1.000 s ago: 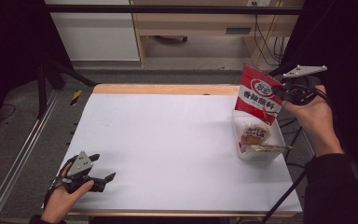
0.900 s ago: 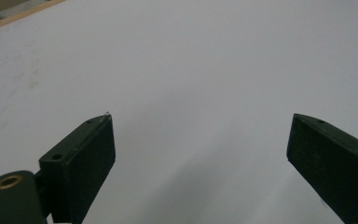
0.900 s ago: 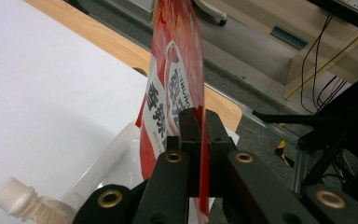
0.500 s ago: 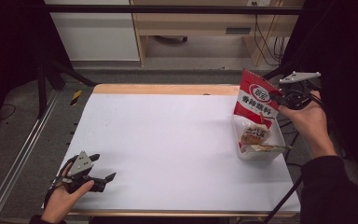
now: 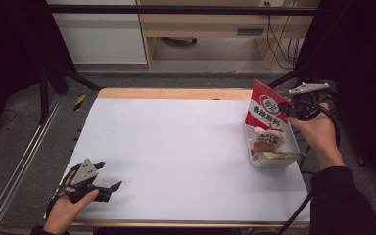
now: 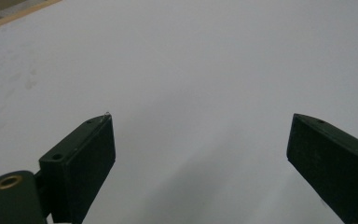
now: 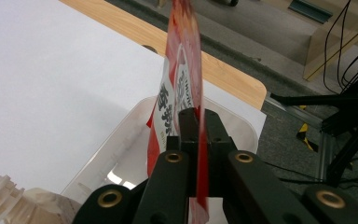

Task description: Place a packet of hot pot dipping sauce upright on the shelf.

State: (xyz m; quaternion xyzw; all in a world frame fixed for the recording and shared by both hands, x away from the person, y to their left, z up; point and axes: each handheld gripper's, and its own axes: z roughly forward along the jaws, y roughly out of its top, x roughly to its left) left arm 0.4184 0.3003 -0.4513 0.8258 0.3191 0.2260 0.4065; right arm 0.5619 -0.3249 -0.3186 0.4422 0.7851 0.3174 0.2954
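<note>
A red and white snack packet (image 5: 267, 110) hangs upright over the far end of a clear plastic bin (image 5: 293, 159) at the table's right edge. My right gripper (image 5: 285, 108) is shut on the packet's edge; in the right gripper view the black jaws pinch the thin packet (image 7: 182, 84) above the bin (image 7: 121, 140). Inside the bin lie other wrapped snacks (image 5: 268, 141). My left gripper (image 5: 108, 188) rests at the table's near left corner, open, with nothing between its fingers (image 6: 81, 161).
The white table top (image 5: 176, 147) has a wooden strip (image 5: 176, 93) along its far edge. A metal rail (image 5: 24, 156) runs along the left side. Cables and a wooden shelf frame stand on the floor beyond the table.
My right gripper has sunk with the packet, bringing its lower end down toward the bin. The left gripper has stayed where it was.
</note>
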